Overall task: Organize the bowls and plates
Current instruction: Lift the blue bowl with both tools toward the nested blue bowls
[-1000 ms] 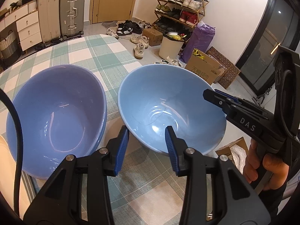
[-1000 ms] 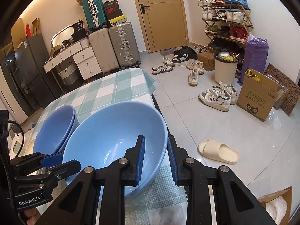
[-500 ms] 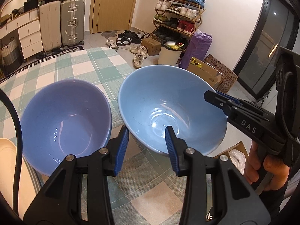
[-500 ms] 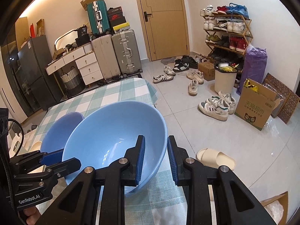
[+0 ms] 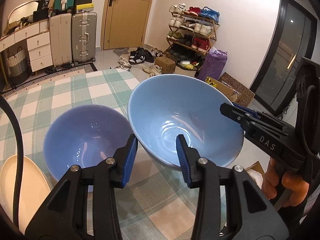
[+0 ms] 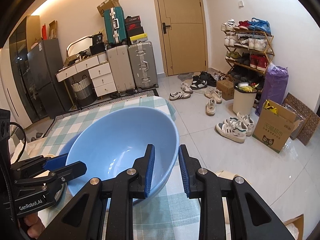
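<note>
Light-blue bowl (image 5: 186,120), clamped at opposite rims by our left gripper (image 5: 157,158) and right gripper (image 6: 165,168), lifted, unstacked; periwinkle bowl (image 5: 86,138) and cream plate (image 5: 26,190) await.

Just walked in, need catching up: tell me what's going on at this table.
A person holds a gripper in each hand, and both are clamped on the rim of the light blue bowl: left gripper at the near edge, right gripper at the side. The bowl is in the air beside the darker blue bowl on the checked tablecloth.
</note>
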Action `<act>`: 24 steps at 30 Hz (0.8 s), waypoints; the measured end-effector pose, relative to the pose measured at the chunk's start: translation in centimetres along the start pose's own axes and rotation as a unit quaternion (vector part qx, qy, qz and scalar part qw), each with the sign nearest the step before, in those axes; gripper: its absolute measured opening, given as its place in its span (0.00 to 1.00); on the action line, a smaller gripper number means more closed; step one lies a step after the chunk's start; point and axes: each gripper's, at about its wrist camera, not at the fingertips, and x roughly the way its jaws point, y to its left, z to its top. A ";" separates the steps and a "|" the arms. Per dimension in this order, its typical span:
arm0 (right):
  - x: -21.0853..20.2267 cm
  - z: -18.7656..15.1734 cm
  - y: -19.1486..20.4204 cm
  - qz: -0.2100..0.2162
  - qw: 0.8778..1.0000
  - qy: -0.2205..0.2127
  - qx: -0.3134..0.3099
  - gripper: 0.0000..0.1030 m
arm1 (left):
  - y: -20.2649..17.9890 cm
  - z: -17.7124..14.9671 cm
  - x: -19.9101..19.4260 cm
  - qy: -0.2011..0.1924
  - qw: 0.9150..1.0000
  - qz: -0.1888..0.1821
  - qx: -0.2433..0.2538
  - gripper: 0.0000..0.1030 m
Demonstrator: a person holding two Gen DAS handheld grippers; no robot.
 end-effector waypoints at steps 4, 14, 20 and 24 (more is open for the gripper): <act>-0.9 0.7 1.3 0.003 1.000 -0.010 -0.010 0.24 | 0.4 0.6 -2.0 -0.017 1.000 0.003 -0.003 0.35; -1.3 2.1 4.8 0.022 0.999 -0.014 -0.036 0.24 | 2.1 1.2 -5.9 -0.046 0.998 0.034 -0.014 0.36; -0.6 2.4 6.6 0.039 0.998 -0.010 -0.046 0.24 | 3.4 1.3 -7.2 -0.054 0.997 0.052 -0.026 0.35; -0.2 2.6 7.9 0.050 0.997 -0.010 -0.051 0.24 | 4.3 1.3 -7.7 -0.056 0.996 0.065 -0.031 0.36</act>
